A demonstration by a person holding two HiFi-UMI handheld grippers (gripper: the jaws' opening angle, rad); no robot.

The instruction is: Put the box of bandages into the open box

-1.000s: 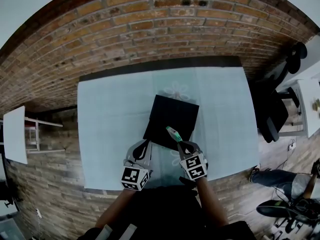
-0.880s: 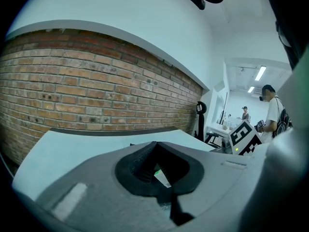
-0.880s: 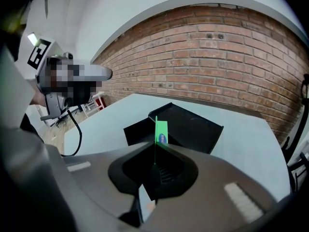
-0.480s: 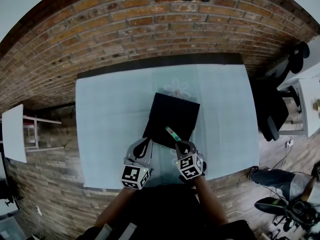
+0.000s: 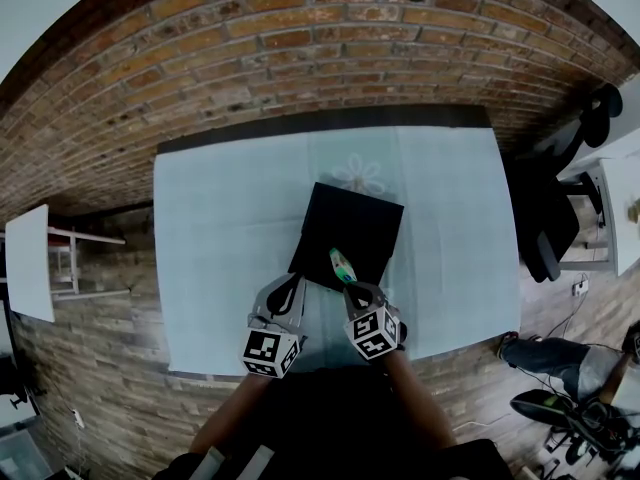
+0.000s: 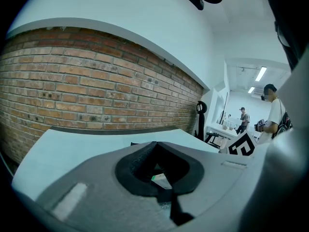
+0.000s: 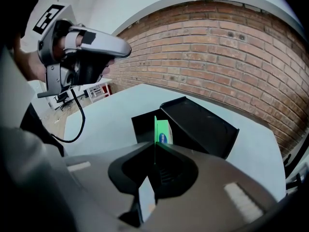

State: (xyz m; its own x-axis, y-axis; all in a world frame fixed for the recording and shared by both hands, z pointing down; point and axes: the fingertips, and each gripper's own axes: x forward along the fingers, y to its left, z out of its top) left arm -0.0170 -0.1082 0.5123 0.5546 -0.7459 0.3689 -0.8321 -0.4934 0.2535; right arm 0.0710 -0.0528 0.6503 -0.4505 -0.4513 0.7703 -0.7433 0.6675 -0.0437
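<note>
Head view: a pale tabletop point(image 5: 220, 238) is seen from above, with a black open box point(image 5: 360, 223) lying near its middle. Both grippers are held over the near edge of the tabletop, side by side.

The right gripper point(image 5: 354, 287) is clamped on the box of bandages point(image 5: 341, 265), a thin green and white carton. In the right gripper view the carton is gripped on its flat faces and stands on edge, sticking out past the jaw tips. It is held over the near edge of the open box and tilted towards it. Whether it touches the box cannot be told. In this view the open box is seen as a shallow black tray with a larger black panel tilted up beside it.

The left gripper point(image 5: 292, 288) is just to the left of the right one, near the box's near left corner. Its jaws are seen closed together at the tips, with nothing gripped.

A brick wall point(image 7: 231, 47) runs behind the tabletop. A black office chair point(image 5: 545, 228) stands off the right end. In the left gripper view, two people point(image 6: 275, 115) are seen standing in a bright room far to the right.
</note>
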